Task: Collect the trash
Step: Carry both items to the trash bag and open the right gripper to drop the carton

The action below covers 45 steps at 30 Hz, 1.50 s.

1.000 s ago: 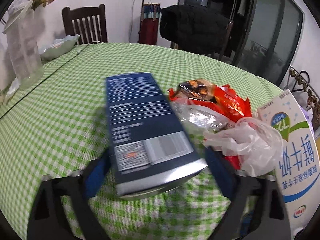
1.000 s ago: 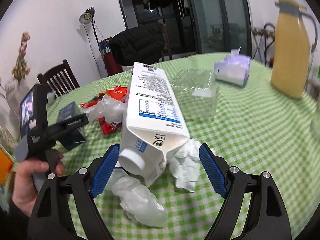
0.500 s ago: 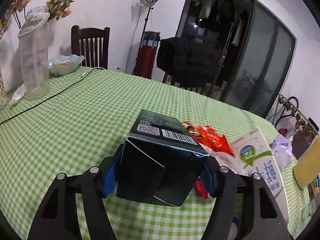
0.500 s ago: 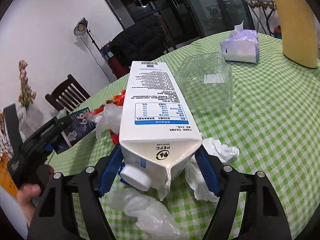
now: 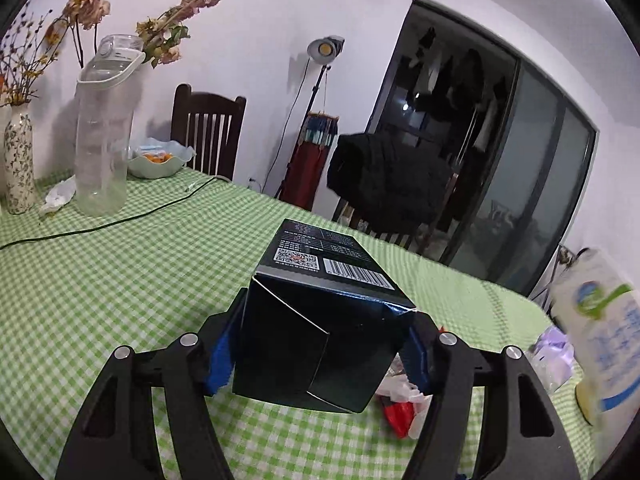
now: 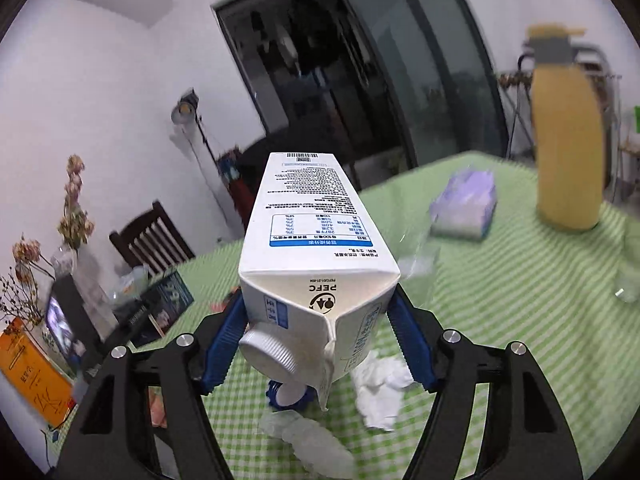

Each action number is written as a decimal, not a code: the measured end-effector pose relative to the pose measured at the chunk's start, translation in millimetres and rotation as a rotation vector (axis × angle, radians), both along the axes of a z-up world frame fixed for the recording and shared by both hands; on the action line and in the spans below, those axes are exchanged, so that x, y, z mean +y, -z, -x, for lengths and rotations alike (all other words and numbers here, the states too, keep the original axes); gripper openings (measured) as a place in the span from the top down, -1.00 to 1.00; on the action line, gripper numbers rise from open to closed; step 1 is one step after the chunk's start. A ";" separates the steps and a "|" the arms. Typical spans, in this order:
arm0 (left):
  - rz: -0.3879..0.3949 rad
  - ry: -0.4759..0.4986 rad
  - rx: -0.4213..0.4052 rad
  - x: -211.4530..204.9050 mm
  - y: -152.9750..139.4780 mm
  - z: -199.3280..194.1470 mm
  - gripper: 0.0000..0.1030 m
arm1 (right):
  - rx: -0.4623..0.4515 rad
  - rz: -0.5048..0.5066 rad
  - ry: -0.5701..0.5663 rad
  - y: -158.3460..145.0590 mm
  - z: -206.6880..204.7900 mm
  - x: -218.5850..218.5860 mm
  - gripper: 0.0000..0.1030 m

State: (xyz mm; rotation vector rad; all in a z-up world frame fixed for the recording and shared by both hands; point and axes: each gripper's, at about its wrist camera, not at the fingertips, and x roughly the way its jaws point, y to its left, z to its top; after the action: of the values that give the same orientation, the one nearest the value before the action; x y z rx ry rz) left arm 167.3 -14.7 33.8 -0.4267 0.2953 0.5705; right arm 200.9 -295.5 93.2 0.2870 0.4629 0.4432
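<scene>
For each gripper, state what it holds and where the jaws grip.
Left gripper: dark box, side walls near its end. Right gripper: milk carton, sides near its capped top.

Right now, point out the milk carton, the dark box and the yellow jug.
milk carton (image 6: 304, 216): right wrist view, printed top panel.
dark box (image 5: 320, 344): left wrist view, near end flap.
yellow jug (image 6: 566, 152): right wrist view, body.

Each wrist view looks forward, close over the shared checked table (image 5: 120, 280).

Dark box (image 5: 320, 344), end flap open, lifted at frame centre. White milk carton (image 6: 308, 256), cap toward camera, raised centrally; crumpled tissue (image 6: 380, 388) on green-checked surface (image 6: 520, 320) below.
</scene>
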 end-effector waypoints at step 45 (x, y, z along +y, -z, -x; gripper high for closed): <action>-0.081 1.291 0.100 -413.0 -31.2 64.8 -0.25 | 0.767 0.347 0.703 266.0 232.8 -429.0 -0.34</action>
State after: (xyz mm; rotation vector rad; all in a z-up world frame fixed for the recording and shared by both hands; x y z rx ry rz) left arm 102.5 -427.8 65.0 -0.0647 0.5625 -0.6610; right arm -32.0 -724.5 -172.9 0.2561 1.1193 -0.4629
